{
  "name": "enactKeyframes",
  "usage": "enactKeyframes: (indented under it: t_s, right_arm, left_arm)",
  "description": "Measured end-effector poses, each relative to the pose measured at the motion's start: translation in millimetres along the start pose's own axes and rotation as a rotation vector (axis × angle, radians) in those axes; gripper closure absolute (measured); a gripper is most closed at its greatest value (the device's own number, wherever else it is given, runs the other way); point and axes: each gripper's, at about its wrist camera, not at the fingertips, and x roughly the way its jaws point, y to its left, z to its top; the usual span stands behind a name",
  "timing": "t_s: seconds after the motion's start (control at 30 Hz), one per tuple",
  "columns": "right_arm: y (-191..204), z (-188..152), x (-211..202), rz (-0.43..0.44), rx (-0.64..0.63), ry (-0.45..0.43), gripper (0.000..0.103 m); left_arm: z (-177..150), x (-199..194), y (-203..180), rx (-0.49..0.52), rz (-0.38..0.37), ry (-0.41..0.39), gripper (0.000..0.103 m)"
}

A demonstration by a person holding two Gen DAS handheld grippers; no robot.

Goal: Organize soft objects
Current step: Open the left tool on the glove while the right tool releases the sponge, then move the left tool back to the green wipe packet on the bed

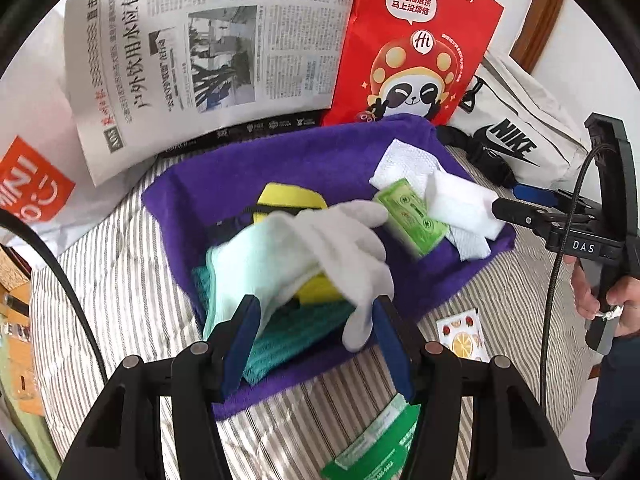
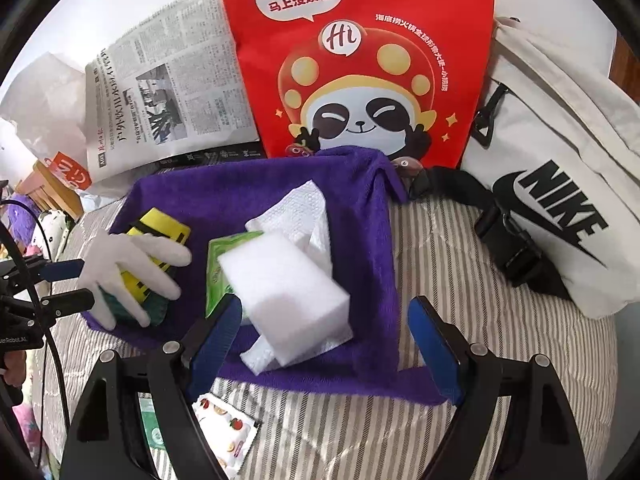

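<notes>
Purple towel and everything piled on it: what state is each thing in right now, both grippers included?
Purple towel: spread flat on the striped bedding.
White glove: lying limp across the yellow sponge.
White sponge block: resting on the paper towel.
Left gripper: open, fingers straddling the glove's cuff.
Right gripper: open, empty.

White glove (image 1: 320, 248), sponge (image 2: 286, 292), tissue (image 2: 298, 212) lie on purple towel (image 2: 360, 240).

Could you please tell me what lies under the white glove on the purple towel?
Under the white glove lie a yellow sponge and a teal cloth, on the purple towel. Anything beneath them is covered.
</notes>
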Motion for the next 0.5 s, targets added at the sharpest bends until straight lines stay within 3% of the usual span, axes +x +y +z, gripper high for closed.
enactKeyframes:
  t_s: [0.07,0.23,0.4,0.5]
  right_arm:
    - [3,-5,-3,-0.011,-0.002,0.0,0.019]
    - [10,-20,-18,-0.014,-0.009,-0.016,0.019]
    - [26,-37,-38,-0.009,-0.05,-0.031,0.019]
    - [39,-56,-43,-0.004,-0.087,-0.022,0.019]
  left_arm:
    - [-8,-6,2,-0.01,-0.005,-0.009,0.047]
    - [-37,-21,-4,0.018,-0.099,-0.014,0.047]
    - [-74,-26,-13,0.07,-0.065,-0.003,0.046]
    - [-99,-21,-17,0.08,-0.087,0.014,0.046]
